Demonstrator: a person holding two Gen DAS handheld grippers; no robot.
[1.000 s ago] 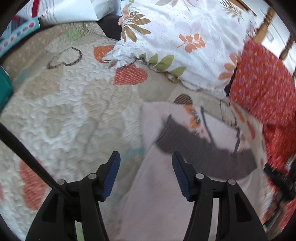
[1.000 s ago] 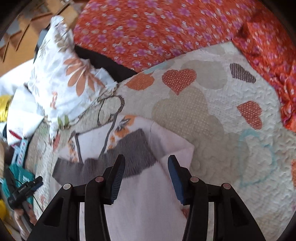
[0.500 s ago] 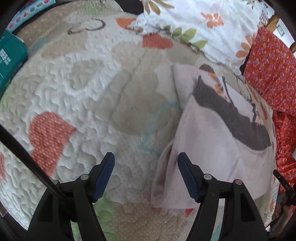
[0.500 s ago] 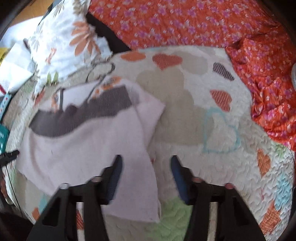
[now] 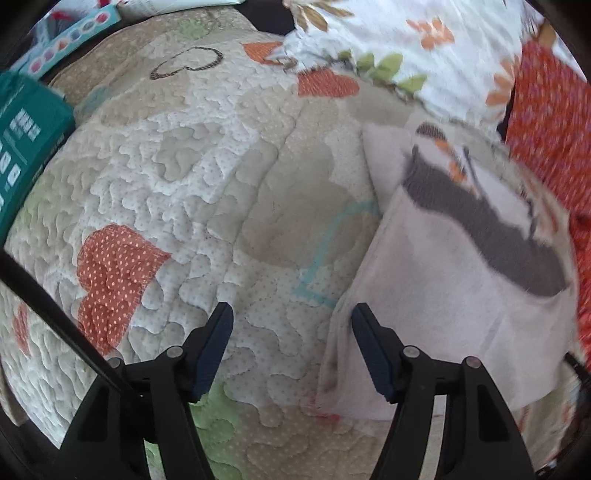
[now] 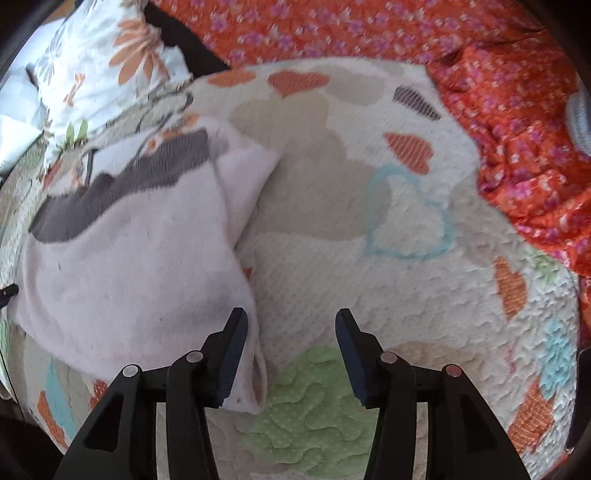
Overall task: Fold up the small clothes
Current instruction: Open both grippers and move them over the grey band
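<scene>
I am looking down at the small pale garment (image 5: 436,295) lying on the quilt (image 5: 207,184) of the bed, and I am judging the fold as partly done. Its lower half is lying doubled up over the upper half, so the dark grey band (image 5: 491,236) and a bit of orange print are peeking out beyond the folded edge. One side is also lying turned in, on the side nearest the teal heart outline in the right wrist view. I am guessing that at least one more fold is waiting, to bring it down to a tidy packet.

My left gripper (image 5: 291,332) is hanging released beside the garment's near edge; its jaws have just been shifting, and nothing but quilt is lying between them. One finger is sitting just at the cloth's edge. My right gripper (image 6: 288,336) is also released at the garment's opposite near corner, its jaws having just been opening; the garment's edge is lying against the one finger, not pinched as far as I can tell.

Around the garment, a white flowered pillow (image 5: 406,48) is lying just beyond its far end. An orange flowered cloth (image 6: 369,33) is bunching up past the pillow and well off to the side. A teal box (image 5: 26,147) is sitting at the bed's edge, well apart from the garment. Nothing is lying on the garment or blocking either gripper's way to its corners.
</scene>
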